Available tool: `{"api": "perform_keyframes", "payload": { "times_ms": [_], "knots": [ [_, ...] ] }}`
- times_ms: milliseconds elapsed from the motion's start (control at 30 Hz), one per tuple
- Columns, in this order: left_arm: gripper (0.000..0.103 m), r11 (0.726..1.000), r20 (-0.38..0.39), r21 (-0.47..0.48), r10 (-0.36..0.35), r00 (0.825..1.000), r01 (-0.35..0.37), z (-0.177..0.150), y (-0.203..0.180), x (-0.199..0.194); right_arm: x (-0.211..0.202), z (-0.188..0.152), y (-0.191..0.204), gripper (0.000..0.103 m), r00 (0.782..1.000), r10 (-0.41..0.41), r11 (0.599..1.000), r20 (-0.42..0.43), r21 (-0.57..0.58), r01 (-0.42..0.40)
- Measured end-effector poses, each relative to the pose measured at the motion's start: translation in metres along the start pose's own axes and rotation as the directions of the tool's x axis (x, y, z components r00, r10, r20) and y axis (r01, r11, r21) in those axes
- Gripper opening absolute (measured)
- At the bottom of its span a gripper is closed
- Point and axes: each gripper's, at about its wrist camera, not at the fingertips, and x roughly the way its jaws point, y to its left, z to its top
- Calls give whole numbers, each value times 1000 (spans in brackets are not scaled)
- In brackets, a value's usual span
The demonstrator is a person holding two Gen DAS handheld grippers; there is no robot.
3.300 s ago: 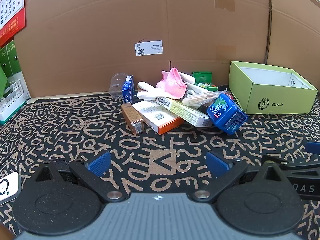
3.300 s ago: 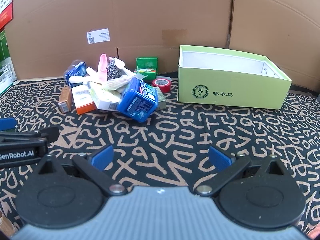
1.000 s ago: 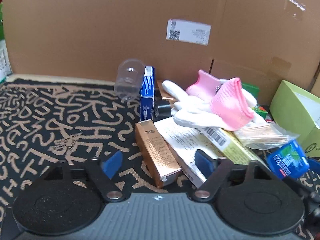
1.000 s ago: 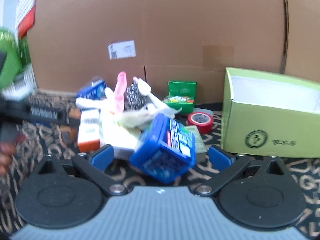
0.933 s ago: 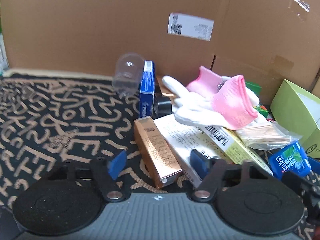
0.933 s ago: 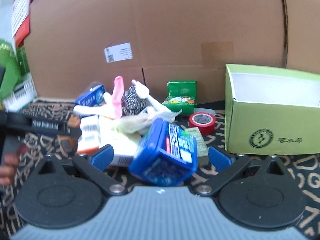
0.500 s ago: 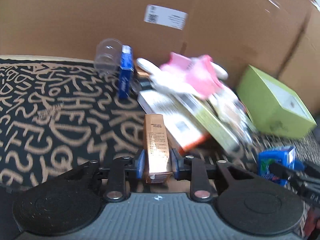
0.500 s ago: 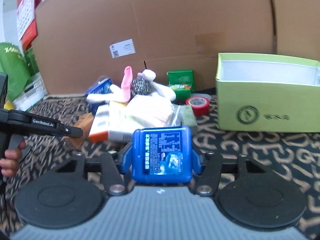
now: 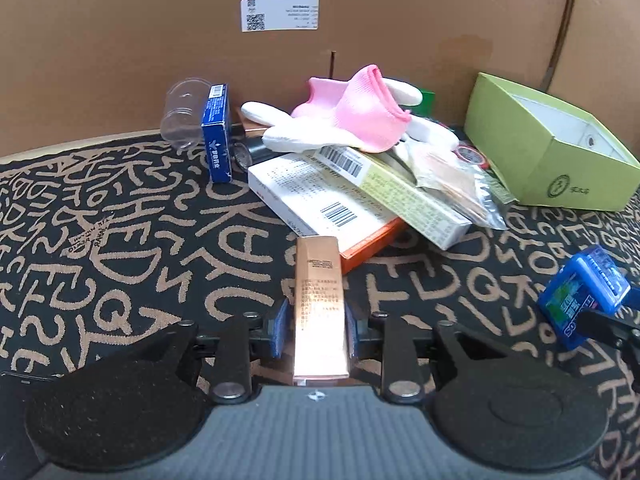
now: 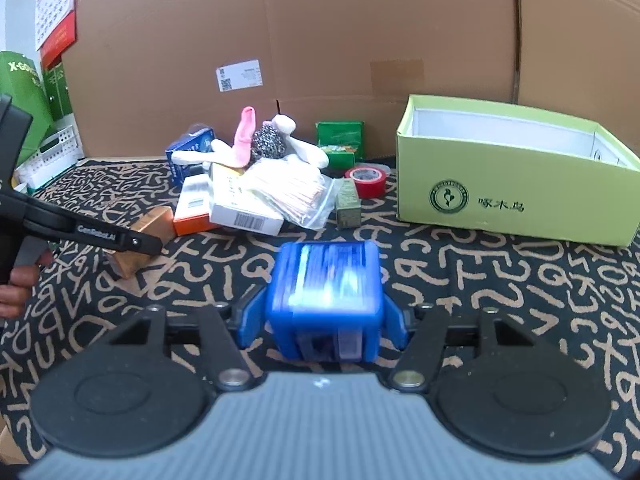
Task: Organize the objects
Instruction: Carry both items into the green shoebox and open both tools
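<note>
- At the left of the scene, our left hand-held gripper [image 9: 316, 330] is clenched on the copper carton [image 9: 319, 308], which juts forward between the blue pads, low in the frame's centre. We grip only its near end, so the long free end could pivot or slide out on the way.
- In the middle, the pile sits mid-frame on the patterned bench [image 9: 120, 248]: pink-cuffed gloves [image 9: 352, 124] over flat boxes. A low carry could snag it.
- In the right wrist view, our right hand-held gripper [image 10: 322, 320] grasps the blue box [image 10: 324, 296], though its jaws are easing apart with the box between them; it could drop short.
- At the right edge, the green box [image 10: 516, 208] stands open, probably the destination; clipping its near wall could shove it.
</note>
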Motion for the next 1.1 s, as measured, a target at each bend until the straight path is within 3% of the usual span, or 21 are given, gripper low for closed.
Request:
{"api": "perform_keyframes", "payload": {
  "times_ms": [33,167,267,333,467,533,700,833,1100],
  "knots": [
    [24,1000,3,12,-1,1000,1,-1,-1,-1,2,0,-1,60,1000,-1,1000,-3,1,1],
    [24,998,-4,12,-60,998,60,-2,-4,-14,8,-3,-1,57,1000,9,1000,-18,-13,-9],
    [24,991,50,64,-119,992,116,5,-21,-37,0,2,-6,57,1000,23,1000,6,-2,-23],
    [24,978,94,95,-196,976,187,18,-35,-52,-11,11,-14,57,999,35,999,38,9,-35],
    [24,940,157,152,-327,932,304,57,-72,-61,-33,41,-31,57,991,-27,999,130,-23,31],
    [24,924,181,176,-369,911,339,77,-94,-58,-43,57,-42,57,981,-73,996,179,-38,81],
    [24,894,177,181,-440,880,410,130,-147,-30,-44,95,-74,57,943,-210,972,257,-51,231],
    [24,895,163,175,-436,885,409,159,-183,7,-18,116,-109,57,922,-295,951,250,-18,309],
    [24,906,86,199,-395,915,372,177,-221,74,49,120,-165,57,944,-304,952,128,59,299]
  ]
}}
